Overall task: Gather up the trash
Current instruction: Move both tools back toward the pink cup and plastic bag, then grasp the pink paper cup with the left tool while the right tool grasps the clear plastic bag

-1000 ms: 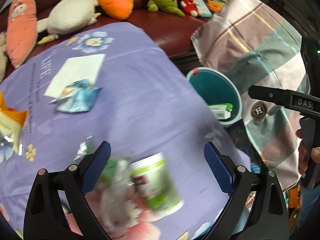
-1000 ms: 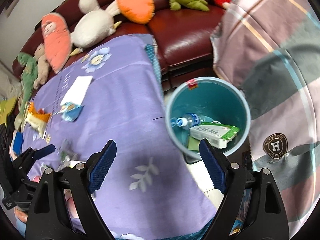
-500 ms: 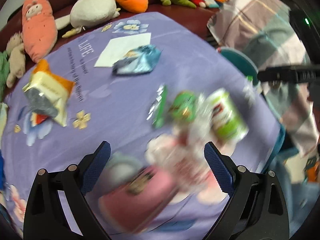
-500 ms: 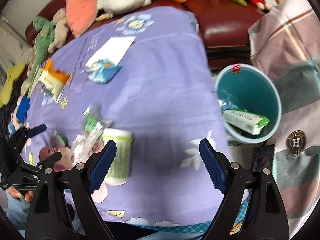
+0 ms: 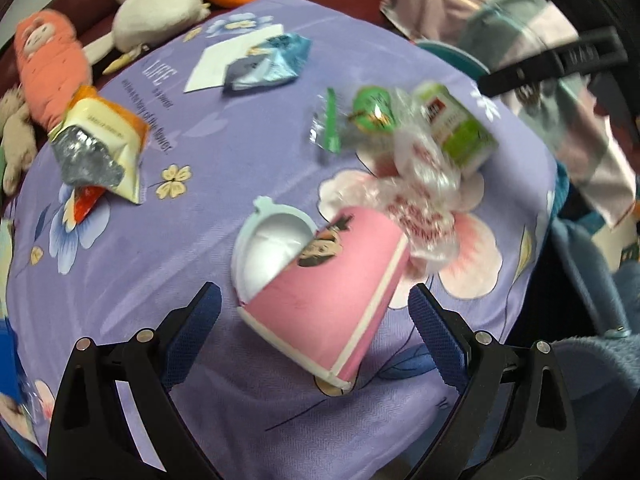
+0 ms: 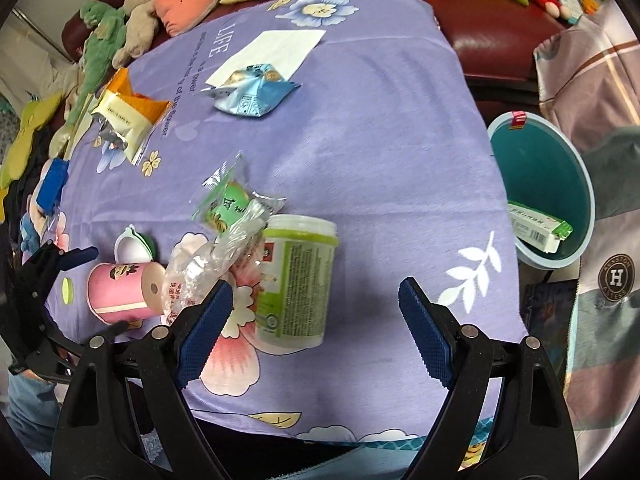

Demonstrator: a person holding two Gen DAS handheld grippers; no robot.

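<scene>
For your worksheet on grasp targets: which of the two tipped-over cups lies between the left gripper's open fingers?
The pink cup; the green-labelled cup lies farther off.

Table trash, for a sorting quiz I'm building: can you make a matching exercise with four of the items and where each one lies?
Things:
1. pink cup
2. green tub
3. blue wrapper
4. white and green box

Places:
A. inside the teal bin
B. overlapping the white paper
C. on its side between the left tongs
D. on its side just ahead of the right tongs

Pairs: 1-C, 2-D, 3-B, 4-A
</scene>
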